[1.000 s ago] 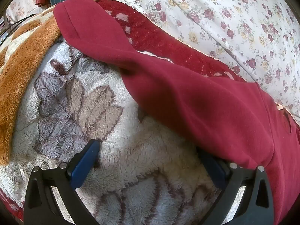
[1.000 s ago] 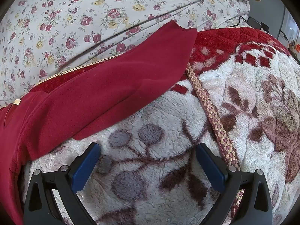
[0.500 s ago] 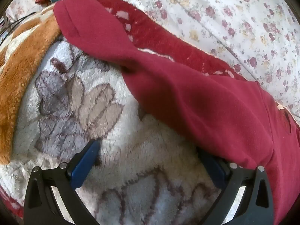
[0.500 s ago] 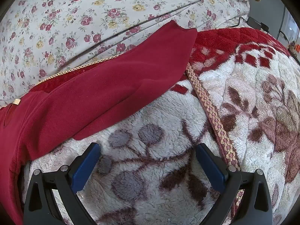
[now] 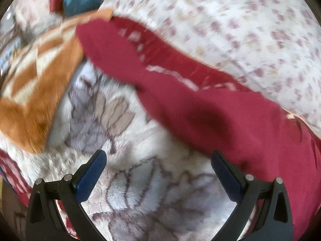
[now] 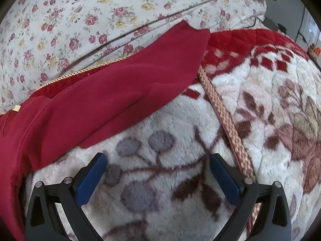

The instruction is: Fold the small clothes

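My left gripper hung with its jaws spread wide and nothing between them, over the pale fleece blanket with its grey and brown leaf pattern. That view was smeared by motion blur. The dark red garment lay across the blanket, one long sleeve running up and away to the left, its end beside an orange and cream plush blanket. The hem of the garment sat just beyond my right-hand blue pad there; I could not tell if they touched.

My right gripper was likewise wide apart and empty, above the same fleece. From that side the red garment spread from the lower left, and its other sleeve reached up toward the flowered bedsheet. A braided trim ran down the blanket to the right of the sleeve end. A small tan label showed at the garment's neckline.
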